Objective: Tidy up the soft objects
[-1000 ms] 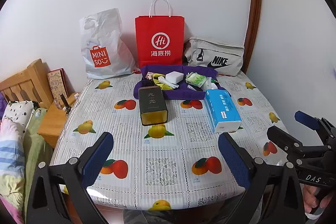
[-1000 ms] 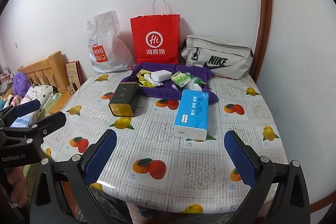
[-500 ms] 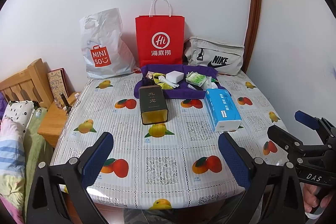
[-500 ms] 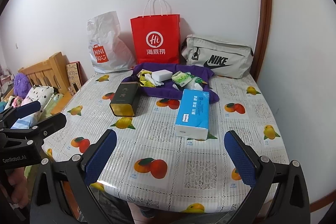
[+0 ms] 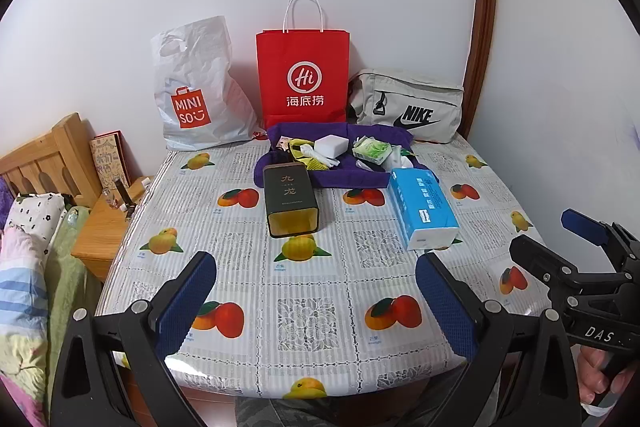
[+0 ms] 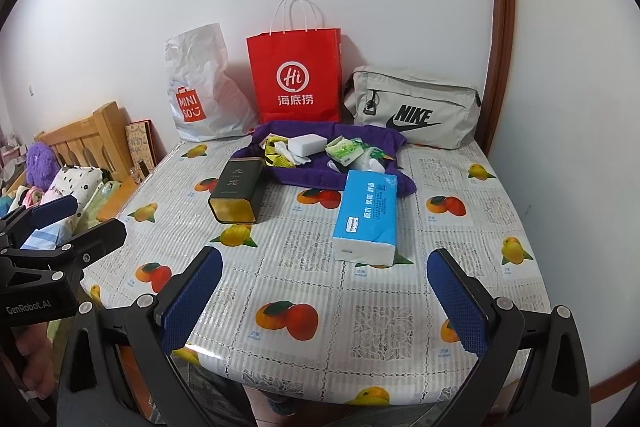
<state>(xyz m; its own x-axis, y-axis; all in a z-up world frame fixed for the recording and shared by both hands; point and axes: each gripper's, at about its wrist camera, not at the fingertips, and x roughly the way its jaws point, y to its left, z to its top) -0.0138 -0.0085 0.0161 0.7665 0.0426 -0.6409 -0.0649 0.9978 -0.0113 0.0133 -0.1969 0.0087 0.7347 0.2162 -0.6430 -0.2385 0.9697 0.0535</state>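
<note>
Almost nothing is seen to have changed over the last second. The left claw [image 5: 316, 303] and the right claw [image 6: 324, 301] are both held wide open and empty above the near edge of the desk [image 5: 320, 279], much as they were a second ago; only a slight drift of the views is noticed. No object on the desk is seen to have been shifted in that time.

The soft things are gathered at the far side. A purple cloth [image 5: 344, 177] is spread in front of the red bag [image 5: 303, 75], and on it lie a white sponge [image 5: 330, 147], a green packet [image 5: 373, 149], some yellow and white bits [image 5: 310, 157] and a crumpled white piece [image 5: 396, 157] that cannot be told apart clearly. A blue tissue pack [image 5: 423, 213] lies on the desk with its far end touching the cloth's near right edge. A dark tin [image 5: 290, 201] lies just left of it, its far end at the cloth's near edge. A white Miniso bag [image 5: 198, 87] and a grey Nike pouch [image 5: 408, 105] stand against the wall beside the red bag.

Since nothing has been gripped or moved, the stage of the task is not settled by this stillness: the heap on the cloth may be waiting to be sorted into a bag, or may be the gathered result.
</note>
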